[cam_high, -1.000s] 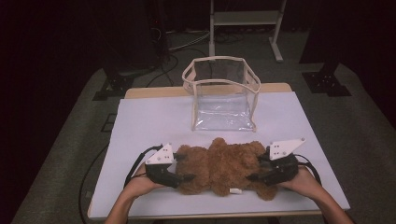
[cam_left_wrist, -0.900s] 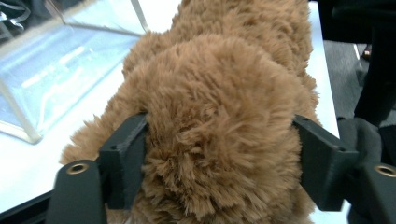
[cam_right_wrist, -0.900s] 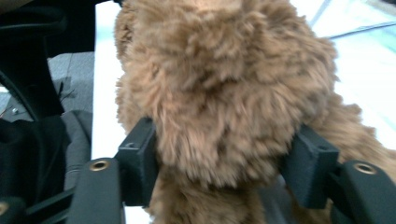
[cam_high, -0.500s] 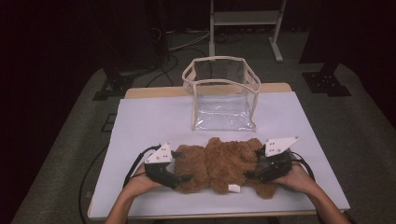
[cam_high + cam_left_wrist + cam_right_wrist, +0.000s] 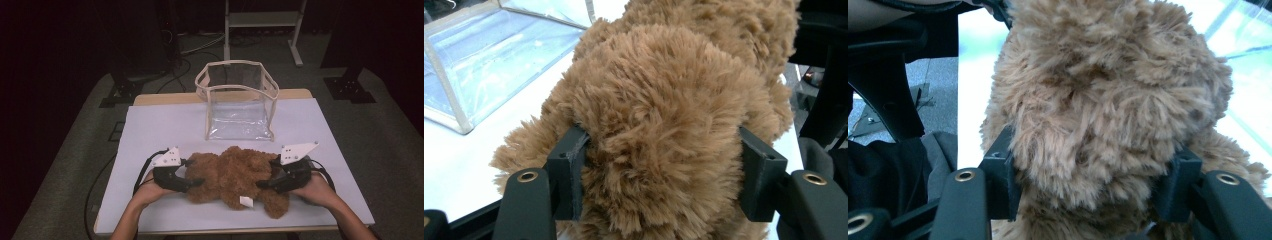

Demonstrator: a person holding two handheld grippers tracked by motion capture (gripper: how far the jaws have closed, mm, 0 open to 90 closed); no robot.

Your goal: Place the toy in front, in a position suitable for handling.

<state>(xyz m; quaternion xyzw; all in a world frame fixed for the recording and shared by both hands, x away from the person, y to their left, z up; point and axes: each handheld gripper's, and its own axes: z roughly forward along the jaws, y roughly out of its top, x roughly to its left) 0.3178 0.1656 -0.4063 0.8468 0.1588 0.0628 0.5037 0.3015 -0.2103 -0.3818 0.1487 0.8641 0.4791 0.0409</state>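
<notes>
A brown plush bear (image 5: 232,175) lies across the front of the white table (image 5: 160,130); a small white tag (image 5: 245,201) shows at its near side. My left gripper (image 5: 197,182) is at its left end and my right gripper (image 5: 262,184) at its right end. In the left gripper view the bear (image 5: 664,100) bulges between the black pads (image 5: 569,172), which press into the fur. In the right gripper view the bear (image 5: 1108,90) is squeezed the same way between the pads (image 5: 1000,180). Both sets of jaws have just been closing on the plush.
A clear plastic bag with beige trim (image 5: 235,100) stands open-topped just behind the bear, also seen as the clear bag (image 5: 489,55). Behind the table are a dark floor, cables (image 5: 200,45) and a white stand (image 5: 262,20). The table's front edge (image 5: 225,231) is close under my hands.
The right gripper has shifted slightly inward and up at the bear's right end. The left hand and the bear have stayed where they were.
</notes>
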